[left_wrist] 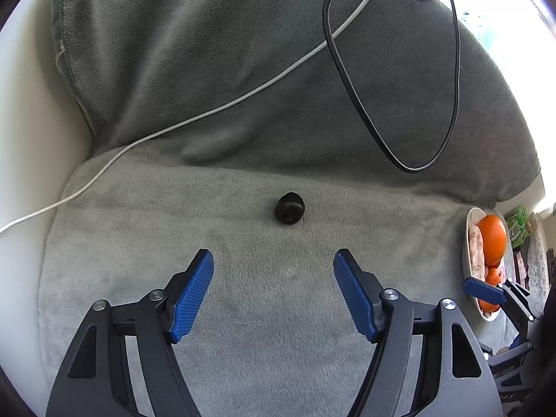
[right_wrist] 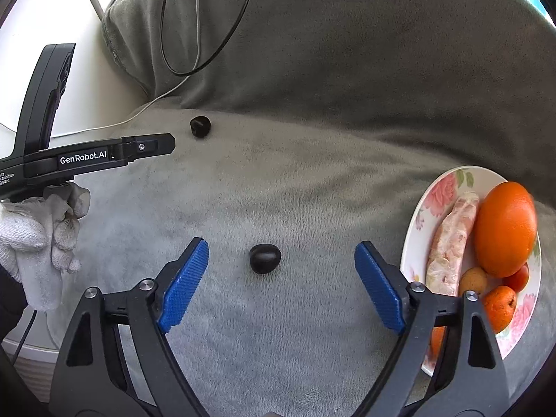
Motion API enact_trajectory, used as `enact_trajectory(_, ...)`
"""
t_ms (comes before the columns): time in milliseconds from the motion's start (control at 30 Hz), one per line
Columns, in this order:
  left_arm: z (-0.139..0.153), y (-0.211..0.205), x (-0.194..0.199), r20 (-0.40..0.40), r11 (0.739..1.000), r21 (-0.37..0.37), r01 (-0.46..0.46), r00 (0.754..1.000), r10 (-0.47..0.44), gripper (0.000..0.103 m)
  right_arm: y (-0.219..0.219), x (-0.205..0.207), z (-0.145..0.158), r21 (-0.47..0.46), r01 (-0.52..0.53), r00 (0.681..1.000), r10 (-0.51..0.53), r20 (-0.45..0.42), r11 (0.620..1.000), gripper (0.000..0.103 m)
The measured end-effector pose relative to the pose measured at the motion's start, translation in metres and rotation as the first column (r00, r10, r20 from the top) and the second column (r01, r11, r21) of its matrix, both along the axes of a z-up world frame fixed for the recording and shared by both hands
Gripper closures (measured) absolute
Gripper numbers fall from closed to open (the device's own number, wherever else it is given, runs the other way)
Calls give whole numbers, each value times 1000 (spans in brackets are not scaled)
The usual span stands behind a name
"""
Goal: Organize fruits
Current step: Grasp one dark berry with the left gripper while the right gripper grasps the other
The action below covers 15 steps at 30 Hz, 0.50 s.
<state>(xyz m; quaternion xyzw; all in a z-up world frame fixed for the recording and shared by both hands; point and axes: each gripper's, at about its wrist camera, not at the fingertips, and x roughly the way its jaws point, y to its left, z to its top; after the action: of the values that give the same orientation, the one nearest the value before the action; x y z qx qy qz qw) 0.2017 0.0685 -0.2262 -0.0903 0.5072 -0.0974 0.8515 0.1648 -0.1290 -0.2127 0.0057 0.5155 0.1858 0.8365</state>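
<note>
Closing in on two small dark fruits lying loose on a grey blanket (right_wrist: 295, 180), both well apart from the flowered plate (right_wrist: 448, 180) at the right. Left gripper (left_wrist: 273, 260) aimed at the far dark fruit (left_wrist: 289, 207), which sits just ahead of its blue fingertips (left_wrist: 194, 292) and roughly on the centre line; jaws apart, nothing between them. Right gripper (right_wrist: 281, 253) poised over the near dark fruit (right_wrist: 265, 258), which lies between the spread jaws, slightly left of centre, with clear gaps to both pads; not yet clamped. Plate already loaded with a large orange (right_wrist: 505, 229), smaller orange fruits and a wrapped pinkish roll (right_wrist: 450, 243). Gloved hand (right_wrist: 38, 239) visible gripping the left handle.

Judged as the reach-and-pick step for the last stray pieces. Next move, most likely: sinking the right jaws a little further around the near fruit, squeezing gently since round and smooth and resting on soft plush, then carrying across to a free patch of plate. Left side needing a short advance first. Worth avoiding the black cable loop (left_wrist: 392, 80) and white cord (left_wrist: 208, 111) beyond.
</note>
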Motion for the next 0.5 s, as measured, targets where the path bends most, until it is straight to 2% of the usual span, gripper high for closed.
enact_trajectory(167, -1, -2, 6, 13, 1000, -10, 4, 1000, -4, 34, 4, 3, -6, 18, 0, 1000, 1, -15, 1000, 27)
enact_trajectory(367, -5, -10, 19, 13, 999, -29, 22, 1000, -22, 46, 5, 4, -13, 36, 3, 999, -1, -36, 999, 40)
enact_trajectory(500, -8, -11, 29, 10, 999, -51, 11, 1000, -10, 47, 5, 6, -18, 48, 13, 999, -11, -51, 999, 43)
